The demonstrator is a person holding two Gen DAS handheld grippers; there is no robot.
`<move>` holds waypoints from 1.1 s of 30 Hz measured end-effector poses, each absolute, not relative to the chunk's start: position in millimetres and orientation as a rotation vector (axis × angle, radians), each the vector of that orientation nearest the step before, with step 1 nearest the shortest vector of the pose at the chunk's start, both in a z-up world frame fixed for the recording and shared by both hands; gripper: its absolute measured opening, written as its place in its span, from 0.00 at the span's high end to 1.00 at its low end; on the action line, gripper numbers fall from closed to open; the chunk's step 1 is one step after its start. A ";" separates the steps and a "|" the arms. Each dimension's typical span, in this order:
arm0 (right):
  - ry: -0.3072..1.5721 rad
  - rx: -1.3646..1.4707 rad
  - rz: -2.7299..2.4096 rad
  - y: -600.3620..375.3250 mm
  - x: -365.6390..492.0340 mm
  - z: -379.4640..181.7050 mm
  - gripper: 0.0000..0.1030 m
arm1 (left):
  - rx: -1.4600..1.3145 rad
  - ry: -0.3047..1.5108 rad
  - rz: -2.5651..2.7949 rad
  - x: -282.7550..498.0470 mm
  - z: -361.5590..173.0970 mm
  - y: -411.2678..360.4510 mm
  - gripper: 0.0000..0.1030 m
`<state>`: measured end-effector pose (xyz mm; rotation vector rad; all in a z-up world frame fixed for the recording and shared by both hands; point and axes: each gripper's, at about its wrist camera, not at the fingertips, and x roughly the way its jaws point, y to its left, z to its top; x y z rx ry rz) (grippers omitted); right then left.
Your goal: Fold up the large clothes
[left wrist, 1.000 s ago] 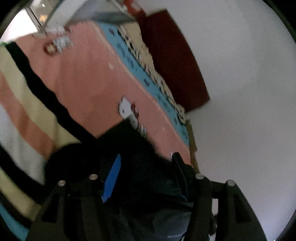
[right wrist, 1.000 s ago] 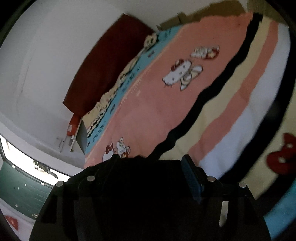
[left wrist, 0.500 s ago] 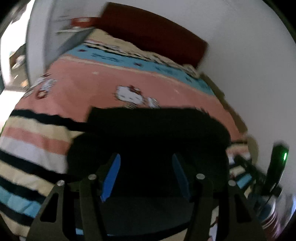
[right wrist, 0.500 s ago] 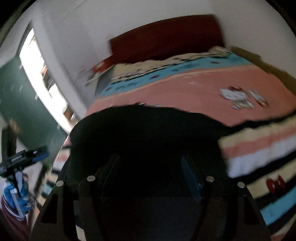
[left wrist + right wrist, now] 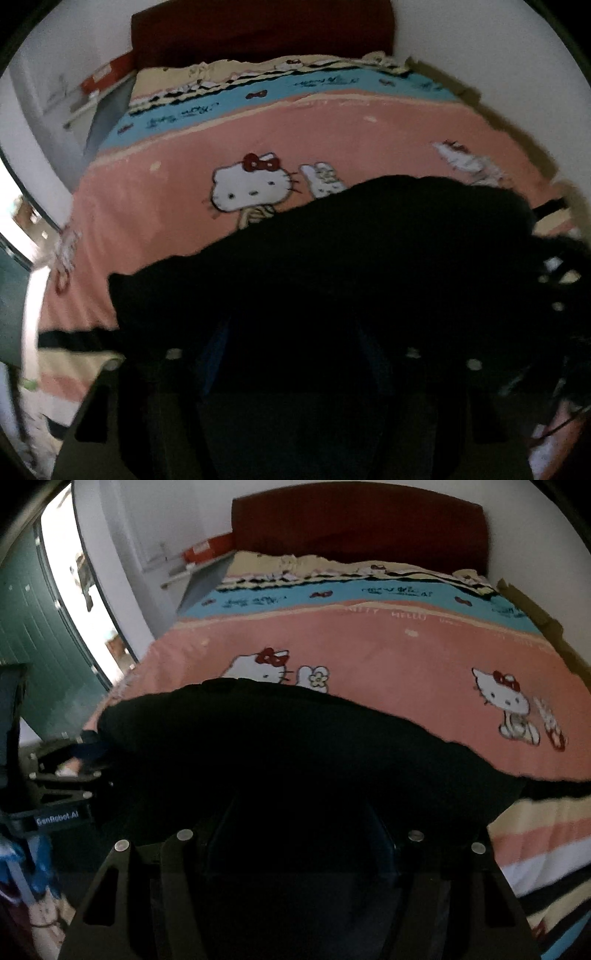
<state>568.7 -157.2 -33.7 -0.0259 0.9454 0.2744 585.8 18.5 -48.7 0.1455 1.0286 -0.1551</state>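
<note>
A large black garment [image 5: 332, 266] hangs stretched between my two grippers over the near part of the bed; it also fills the lower half of the right wrist view [image 5: 295, 753]. My left gripper [image 5: 291, 354] is buried in the dark cloth at the garment's left end, and its jaws are hard to make out. My right gripper [image 5: 303, 834] is likewise wrapped in the cloth at the right end. The left gripper's body [image 5: 62, 775] shows at the left edge of the right wrist view, against the garment's corner.
The bed carries a pink, blue and striped cartoon-cat blanket [image 5: 332, 147] [image 5: 406, 657]. A dark red headboard [image 5: 358, 528] stands against the white wall. A grey bedside shelf [image 5: 199, 579] is at the bed's left, with a bright doorway [image 5: 85, 590] beyond it.
Both grippers have swung from tilted views to level, facing the headboard. The black garment has spread wide between them and moved forward over the blanket.
</note>
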 end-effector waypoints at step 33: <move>1.004 0.028 0.249 -186.1 599.8 -84.6 0.19 | 0.050 1.096 -0.083 605.8 -85.6 68.6 0.08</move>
